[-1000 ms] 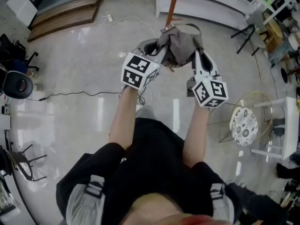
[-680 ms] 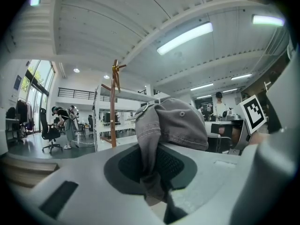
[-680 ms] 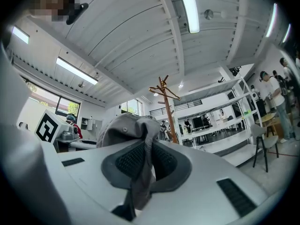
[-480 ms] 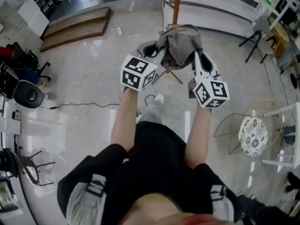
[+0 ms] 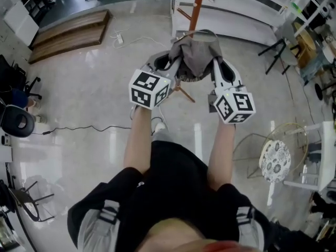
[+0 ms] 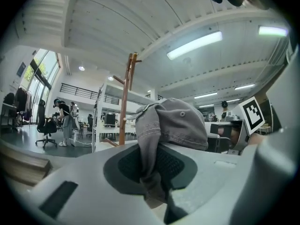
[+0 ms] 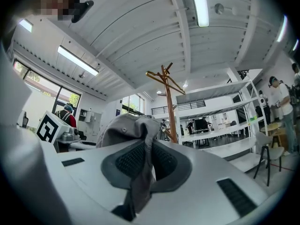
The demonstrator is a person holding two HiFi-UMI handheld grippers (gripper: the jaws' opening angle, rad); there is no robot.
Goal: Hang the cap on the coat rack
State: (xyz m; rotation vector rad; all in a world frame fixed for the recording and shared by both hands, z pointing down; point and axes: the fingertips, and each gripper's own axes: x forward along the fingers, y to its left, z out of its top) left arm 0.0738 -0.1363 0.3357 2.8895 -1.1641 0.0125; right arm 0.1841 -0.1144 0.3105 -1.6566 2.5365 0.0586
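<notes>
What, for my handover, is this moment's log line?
left tongs: shut on cap | right tongs: shut on cap | coat rack: ahead, cap unhung

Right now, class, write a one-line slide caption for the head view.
Left claw and right claw each pinch the grey cap, held in front of the wooden coat rack.

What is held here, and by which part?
The grey cap, held by both: left gripper shut on a fold of its edge fabric, right gripper shut on the opposite side.
</notes>
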